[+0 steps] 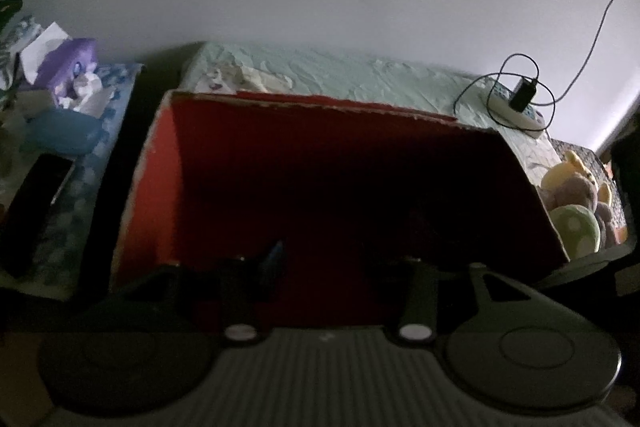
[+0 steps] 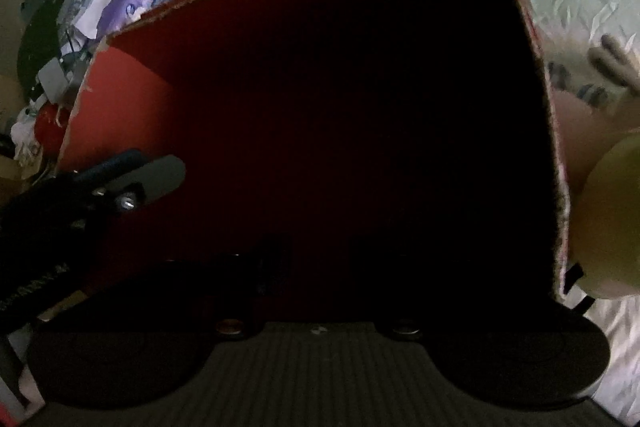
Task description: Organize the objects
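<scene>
An open red cardboard box (image 1: 160,167) fills both views, its torn rim pale and its inside in deep shadow. My left gripper (image 1: 346,239) reaches down into it. The jaws stand open over the red floor, and the left fingertip (image 1: 276,251) shows bluish. Nothing shows between the fingers. My right gripper (image 2: 316,251) also points into the red box (image 2: 132,87), but its fingers are lost in the dark. The left gripper's body (image 2: 144,179) shows at the box's left wall in the right wrist view.
The box sits on a bed with a pale green sheet (image 1: 360,75). A black charger (image 1: 522,95) with looped cable lies at the back right. Plush toys (image 1: 576,195) crowd the box's right side. A cluttered side table with a purple toy (image 1: 68,67) stands to the left.
</scene>
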`<state>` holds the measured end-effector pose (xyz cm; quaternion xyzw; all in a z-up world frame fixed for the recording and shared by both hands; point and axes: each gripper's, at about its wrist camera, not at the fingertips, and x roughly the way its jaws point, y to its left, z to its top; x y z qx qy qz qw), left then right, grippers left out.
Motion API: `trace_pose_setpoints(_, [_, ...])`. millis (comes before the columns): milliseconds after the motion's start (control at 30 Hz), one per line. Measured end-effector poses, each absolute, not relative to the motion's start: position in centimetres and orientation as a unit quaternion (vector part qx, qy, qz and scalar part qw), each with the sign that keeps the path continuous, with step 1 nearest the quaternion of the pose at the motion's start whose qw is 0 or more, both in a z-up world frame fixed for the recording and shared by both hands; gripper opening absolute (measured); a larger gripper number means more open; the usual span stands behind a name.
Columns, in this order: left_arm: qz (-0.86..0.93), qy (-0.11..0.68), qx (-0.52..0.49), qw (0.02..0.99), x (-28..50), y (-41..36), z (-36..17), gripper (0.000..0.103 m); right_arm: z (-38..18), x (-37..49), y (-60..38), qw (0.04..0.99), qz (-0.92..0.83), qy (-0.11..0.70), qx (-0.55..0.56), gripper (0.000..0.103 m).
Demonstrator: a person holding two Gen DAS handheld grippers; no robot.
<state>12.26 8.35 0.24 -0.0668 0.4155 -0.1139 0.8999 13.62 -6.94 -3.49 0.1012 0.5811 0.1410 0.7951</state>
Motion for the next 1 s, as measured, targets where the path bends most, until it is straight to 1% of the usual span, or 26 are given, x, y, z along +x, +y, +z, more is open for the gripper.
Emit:
trace_pose_setpoints(67, [-0.117,0.418,-0.063,0.899,12.3,8.0,0.1,0.049,-3.5,13.4,-7.1,0.797,0.144,0.576,0.106,0.049])
trace_pose_setpoints(167, [-0.114,0.421,-0.055,0.898,12.5,7.7,0.0,0.05,-3.3,12.9,-7.4,0.802,0.15,0.567,0.114,0.047])
trace_pose_setpoints(400, [-0.093,0.439,-0.044,0.893,12.8,7.4,-0.1,0.05,-2.0,11.6,-8.8,0.823,0.169,0.53,0.113,0.047])
trace_pose_setpoints(633, [-0.092,0.427,-0.014,0.899,11.5,6.0,1.0,0.051,-0.9,10.0,-9.5,0.836,0.184,0.504,0.117,0.046])
trace_pose_setpoints(733, [-0.09,0.423,-0.006,0.902,10.7,5.6,1.6,0.052,-0.6,9.6,-8.9,0.842,0.185,0.494,0.116,0.046])
trace_pose_setpoints(1000, [-0.08,0.407,-0.004,0.91,8.3,5.0,3.1,0.06,0.7,7.0,-9.3,0.875,0.183,0.437,0.096,0.046])
